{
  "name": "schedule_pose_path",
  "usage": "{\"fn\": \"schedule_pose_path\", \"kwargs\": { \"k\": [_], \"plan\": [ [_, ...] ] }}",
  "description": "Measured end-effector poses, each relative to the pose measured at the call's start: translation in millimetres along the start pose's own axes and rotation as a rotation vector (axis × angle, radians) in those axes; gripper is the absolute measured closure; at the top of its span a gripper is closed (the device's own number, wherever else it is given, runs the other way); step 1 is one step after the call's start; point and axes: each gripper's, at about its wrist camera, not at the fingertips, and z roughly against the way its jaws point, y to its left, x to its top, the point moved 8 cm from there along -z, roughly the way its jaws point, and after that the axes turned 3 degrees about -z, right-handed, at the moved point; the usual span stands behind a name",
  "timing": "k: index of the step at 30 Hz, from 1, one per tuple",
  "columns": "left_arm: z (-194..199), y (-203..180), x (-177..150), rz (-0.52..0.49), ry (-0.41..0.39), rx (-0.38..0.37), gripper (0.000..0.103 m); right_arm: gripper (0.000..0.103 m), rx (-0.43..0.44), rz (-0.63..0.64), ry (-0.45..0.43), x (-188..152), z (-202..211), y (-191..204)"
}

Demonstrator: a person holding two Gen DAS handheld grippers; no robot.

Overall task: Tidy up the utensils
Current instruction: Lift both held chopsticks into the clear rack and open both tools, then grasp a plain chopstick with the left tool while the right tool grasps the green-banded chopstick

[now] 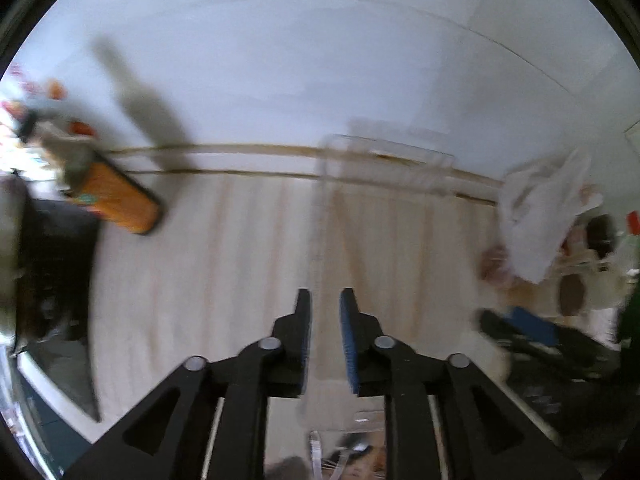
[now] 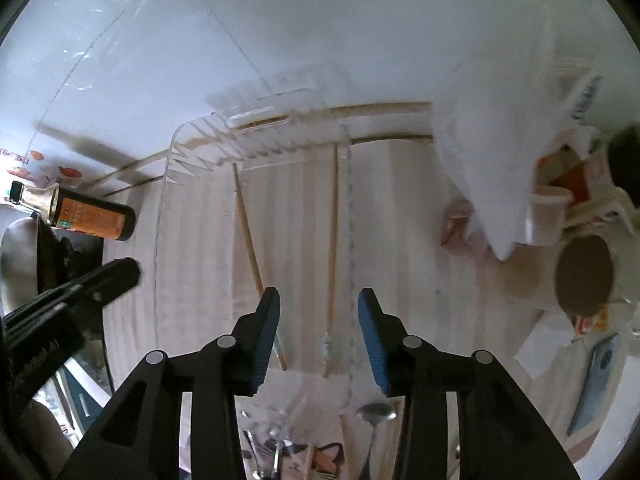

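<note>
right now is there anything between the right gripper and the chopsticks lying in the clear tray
Nothing visible. The right gripper hangs open above the clear tray, whose top is open, and the two chopsticks lie on its floor just ahead of the fingertips. The spoon lies nearer the camera, outside that path.

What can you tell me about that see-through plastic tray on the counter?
The clear tray looks like thin transparent plastic, a long rectangle with rounded corners, a ribbed rim and a slot handle at its far end. It lies flat on the pale striped counter, its far end near the white wall. Two wooden chopsticks lie lengthwise inside. The right tool hangs over its near end with jaws apart, gripping nothing. In the left wrist view the tray is only a blur.
</note>
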Motion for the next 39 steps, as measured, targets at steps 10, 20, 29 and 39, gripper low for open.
{"fn": "schedule_pose_path", "kwargs": {
  "k": [10, 20, 29, 39],
  "plan": [
    [46.9, 24.3, -43.0, 0.017, -0.218, 0.115, 0.000, 0.028, -0.080, -0.049, -0.243, -51.7, 64.1, -41.1],
    [18.1, 30.2, -120.7, -0.002, -0.123, 0.117, 0.000, 0.029, -0.094, -0.154, -0.241, -120.7, 69.6, -89.6],
    [-36.5, -26.1, -213.6, -0.112, 0.117, -0.008, 0.029, 0.065, -0.081, -0.198, -0.056, -185.6, 18.3, -119.1],
    [-94.4, -94.6, -261.6, -0.248, 0.305, -0.088, 0.064, 0.073, -0.069, -0.233, 0.042, -225.4, -4.0, -138.2]
  ]
}}
